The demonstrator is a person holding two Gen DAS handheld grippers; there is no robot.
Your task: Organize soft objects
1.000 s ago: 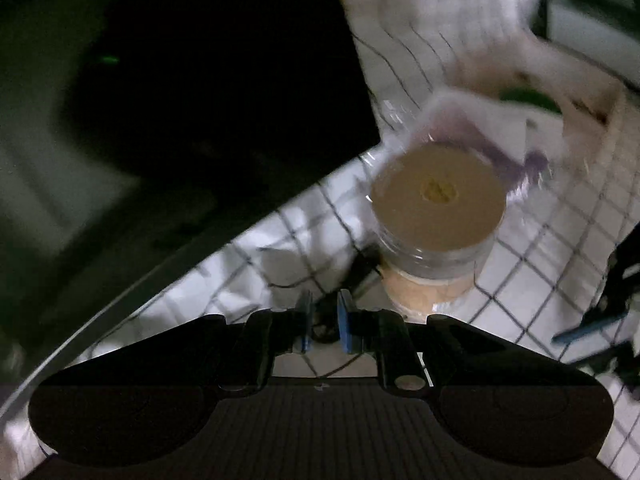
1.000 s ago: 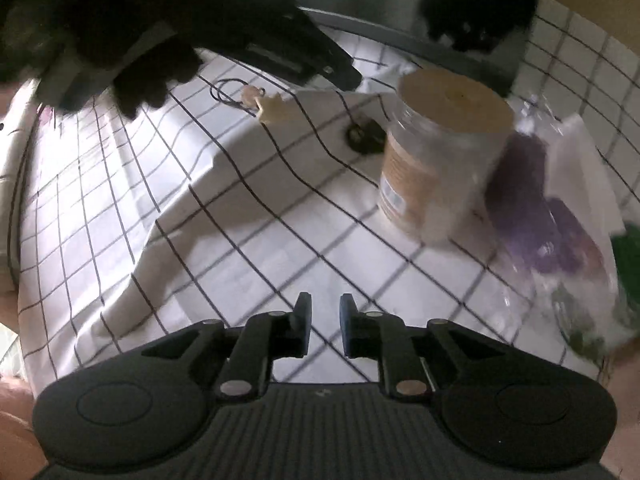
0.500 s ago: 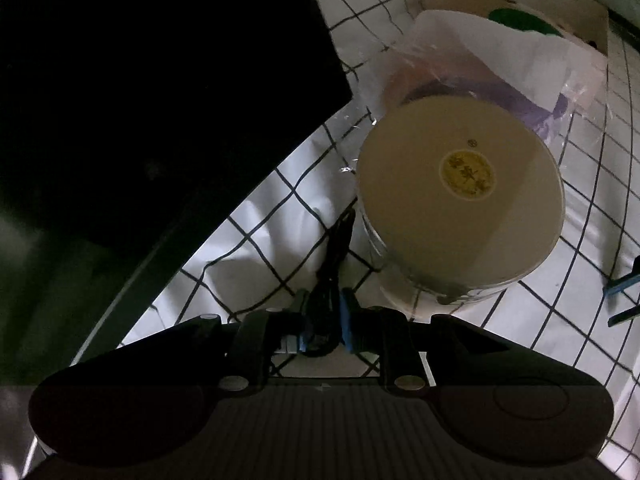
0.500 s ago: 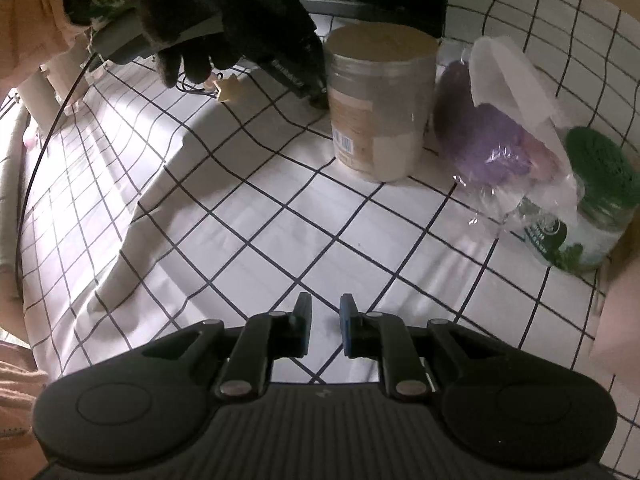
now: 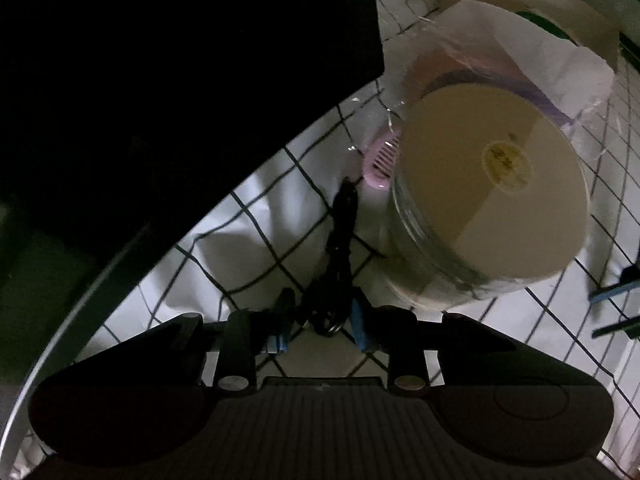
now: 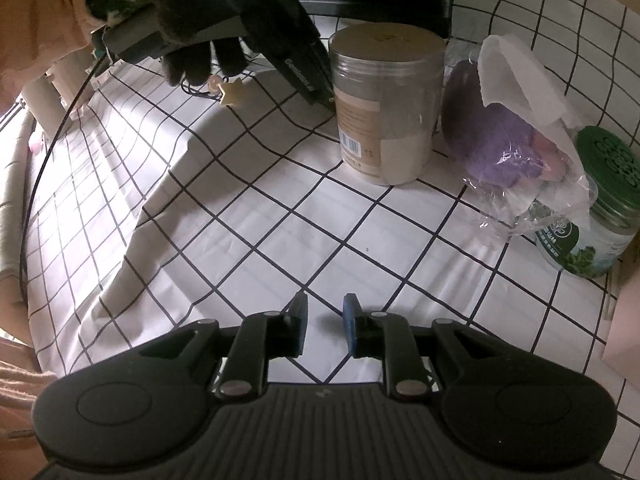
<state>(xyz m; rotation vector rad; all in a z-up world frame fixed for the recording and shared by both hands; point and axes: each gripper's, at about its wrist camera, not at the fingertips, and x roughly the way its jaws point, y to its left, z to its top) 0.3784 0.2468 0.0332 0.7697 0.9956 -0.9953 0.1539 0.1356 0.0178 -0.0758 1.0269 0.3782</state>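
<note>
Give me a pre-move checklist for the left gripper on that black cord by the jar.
1. Black cord between the fingers of the left gripper: ok, its looped end lies in the gap.
2. Jaws closed on the cord: not ok, both blue pads stand apart from it.
3. Clearance to the tan-lidded jar: not ok, the jar stands right beside the right-hand finger.
4. Far end of the cord free: cannot tell, it runs up to a pink comb tucked against the jar.
5. Right gripper clear: ok, open and empty over the checked cloth.
6. Lighting in the left view: not ok, very dark.
</note>
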